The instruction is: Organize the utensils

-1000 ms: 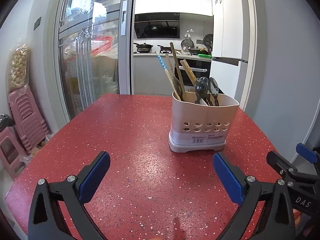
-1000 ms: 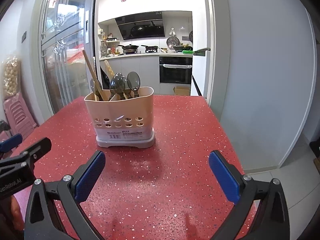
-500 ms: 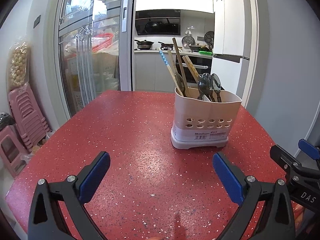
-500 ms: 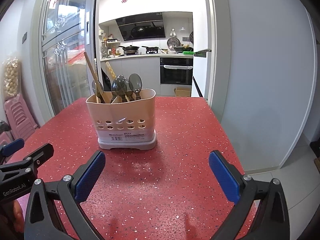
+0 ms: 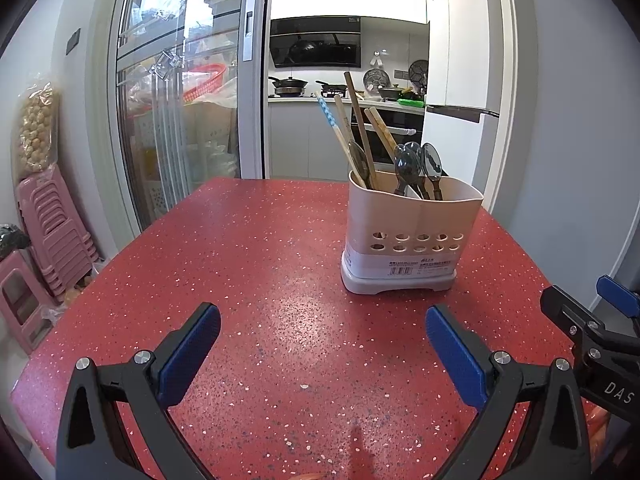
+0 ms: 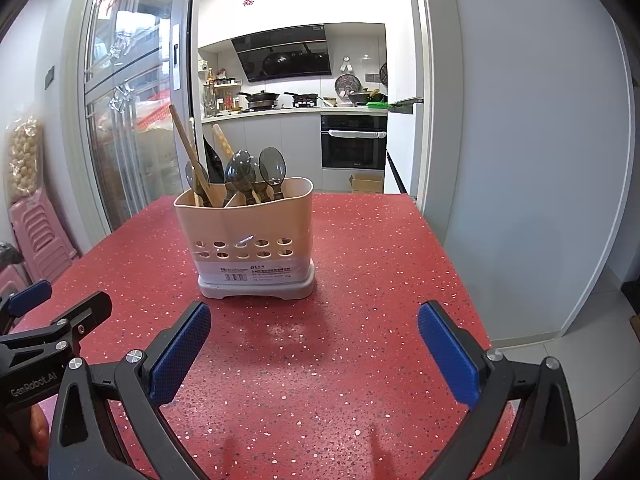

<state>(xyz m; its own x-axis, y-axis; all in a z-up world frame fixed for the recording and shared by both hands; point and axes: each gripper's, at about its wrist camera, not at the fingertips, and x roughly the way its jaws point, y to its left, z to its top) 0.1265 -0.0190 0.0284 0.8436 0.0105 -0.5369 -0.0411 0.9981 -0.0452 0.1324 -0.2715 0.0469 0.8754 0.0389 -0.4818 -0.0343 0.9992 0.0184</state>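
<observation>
Left gripper (image 5: 322,346): fingers (image 5: 191,350) spread wide and released, nothing between them, low over the table (image 5: 256,248).
Right gripper (image 6: 314,344): fingers (image 6: 182,350) likewise spread apart and empty.
Utensil holder (image 5: 412,236): stands upright on the table, ahead of the left fingers and off toward the right one; in the right wrist view (image 6: 244,236) it sits ahead of the left finger. Clear of both pairs of fingers.
Contents: chopsticks (image 5: 360,128) and wooden handles lean in the left compartment, dark spoons (image 5: 416,164) stand bowl-up in the right one; one spoon bowl seems to sit among the sticks.
Step in hand: probably done or nearly so, since no loose utensil shows on the table.
Doing it well: if a piece must be moved, come from above, close on one handle only near its top, lift straight so its neighbours stay put, and steady the light holder with the other fingers.
Change: over the last second the holder has drifted slightly right and lower in both views; both grippers have stayed open.
</observation>
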